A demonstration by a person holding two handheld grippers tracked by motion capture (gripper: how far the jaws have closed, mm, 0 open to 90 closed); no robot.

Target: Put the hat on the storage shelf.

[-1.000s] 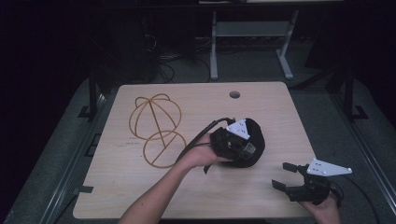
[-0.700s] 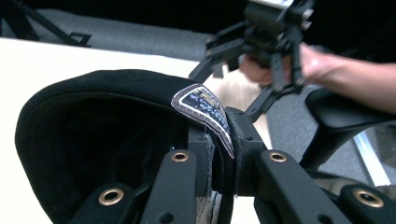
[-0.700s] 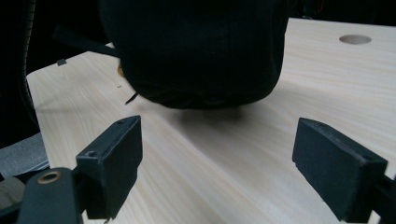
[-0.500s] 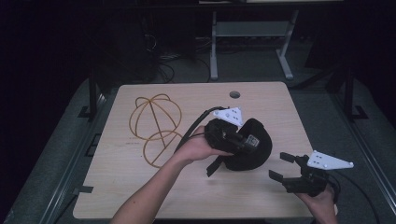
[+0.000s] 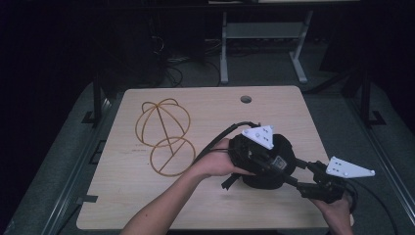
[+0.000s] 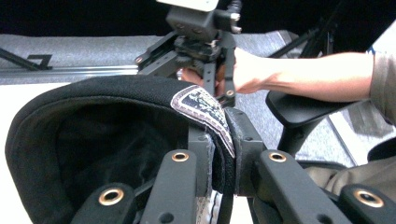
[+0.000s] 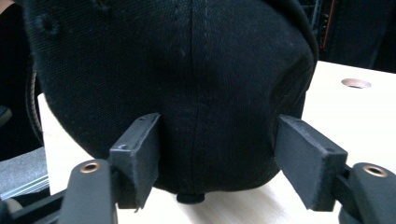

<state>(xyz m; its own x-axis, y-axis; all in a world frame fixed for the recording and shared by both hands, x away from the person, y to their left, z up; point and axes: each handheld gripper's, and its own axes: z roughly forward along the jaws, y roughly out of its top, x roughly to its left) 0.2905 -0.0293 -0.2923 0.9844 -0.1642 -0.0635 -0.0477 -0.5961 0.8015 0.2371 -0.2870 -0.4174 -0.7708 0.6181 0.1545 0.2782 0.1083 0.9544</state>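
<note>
Black cap [image 5: 264, 164] crown toward right gripper [image 5: 298, 176] closing around it, rim clamped by left gripper [image 5: 266, 161]

The left forearm rises from the bottom centre of the high view toward the middle, its hand [image 5: 218, 161] wrapped round the left gripper [image 5: 262, 159], whose jaws are clamped tight on a black cap [image 5: 286, 154]. At the lower right the right hand [image 5: 337, 208] holds the right gripper [image 5: 301, 174] pointing left; its jaws have just been closing, with the cap's crown between them, pads close beside the cloth
</note>
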